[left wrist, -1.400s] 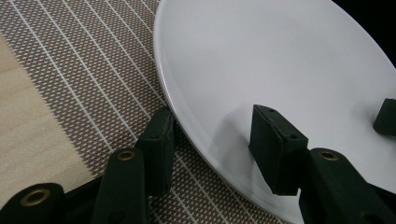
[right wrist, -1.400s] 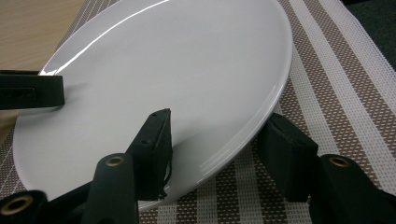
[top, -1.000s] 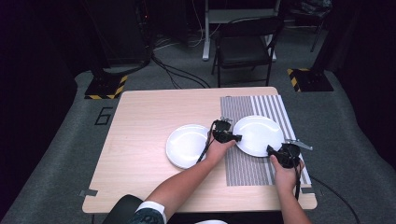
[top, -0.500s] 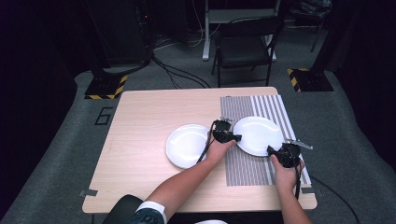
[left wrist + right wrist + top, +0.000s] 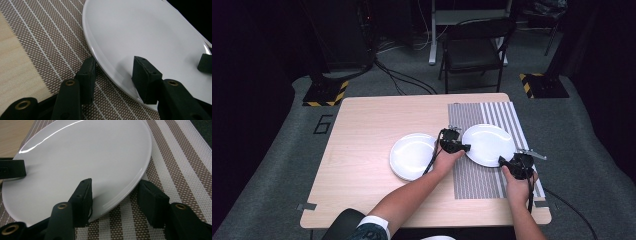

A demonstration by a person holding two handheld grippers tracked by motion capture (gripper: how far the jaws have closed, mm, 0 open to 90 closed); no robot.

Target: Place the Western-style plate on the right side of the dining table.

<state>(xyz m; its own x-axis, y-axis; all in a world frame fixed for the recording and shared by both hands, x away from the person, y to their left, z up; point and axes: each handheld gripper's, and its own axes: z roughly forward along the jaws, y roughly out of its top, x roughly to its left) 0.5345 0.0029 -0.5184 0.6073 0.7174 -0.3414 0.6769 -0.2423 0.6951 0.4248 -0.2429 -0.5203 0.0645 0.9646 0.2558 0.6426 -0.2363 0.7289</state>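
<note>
A white plate [image 5: 488, 144] lies on the striped placemat [image 5: 472, 180]. My left gripper [image 5: 460, 146] is at the plate's left rim. In the left gripper view the plate [image 5: 150, 37] has its rim between the jaws of my left gripper [image 5: 115, 62], which stands open, one jaw over the mat and one over the plate. My right gripper [image 5: 507, 161] is at the near right rim. In the right gripper view my right gripper [image 5: 116, 183] is open, straddling the edge of the plate [image 5: 87, 152] the same way. Neither gripper clamps the rim.
A second white plate [image 5: 413, 156] sits on the bare wooden table [image 5: 362, 130], just left of my left hand. The placemat [image 5: 180, 157] runs to the table's right edge. A folding chair [image 5: 474, 50] stands beyond the far edge.
</note>
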